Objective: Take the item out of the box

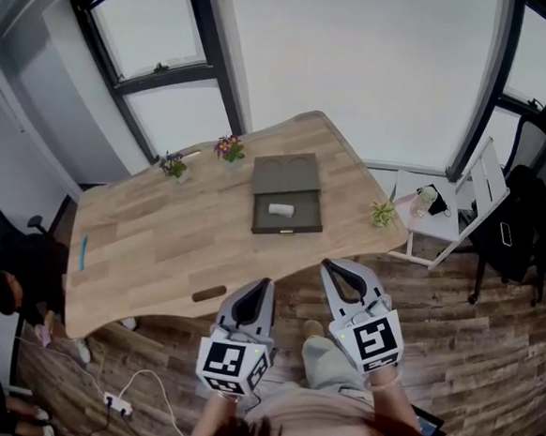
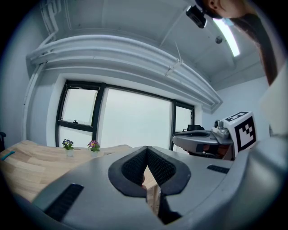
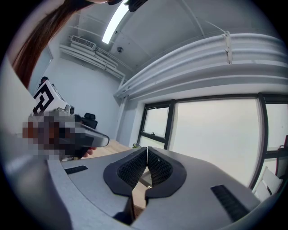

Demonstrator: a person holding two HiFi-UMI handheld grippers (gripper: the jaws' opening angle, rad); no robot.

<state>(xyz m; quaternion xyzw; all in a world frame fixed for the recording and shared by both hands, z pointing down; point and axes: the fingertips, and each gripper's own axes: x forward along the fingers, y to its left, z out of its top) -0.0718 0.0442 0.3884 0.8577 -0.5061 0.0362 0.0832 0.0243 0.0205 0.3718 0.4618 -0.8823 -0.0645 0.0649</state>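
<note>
An open dark grey box (image 1: 288, 193) lies on the wooden table (image 1: 158, 241), its lid folded back toward the window. A small white item (image 1: 281, 208) rests inside it. Both grippers hang over the floor in front of the table's near edge, well short of the box. My left gripper (image 1: 262, 287) is shut with nothing between its pads, and so is my right gripper (image 1: 330, 267). In the left gripper view the jaws (image 2: 146, 150) meet at the tips; in the right gripper view the jaws (image 3: 147, 150) also meet.
Two small flower pots (image 1: 229, 148) (image 1: 174, 165) stand at the table's far edge, and a little green plant (image 1: 382, 213) at its right corner. A white side table (image 1: 442, 216) with a cup stands to the right. A person (image 1: 13, 286) sits at the left. Cables (image 1: 137, 394) lie on the floor.
</note>
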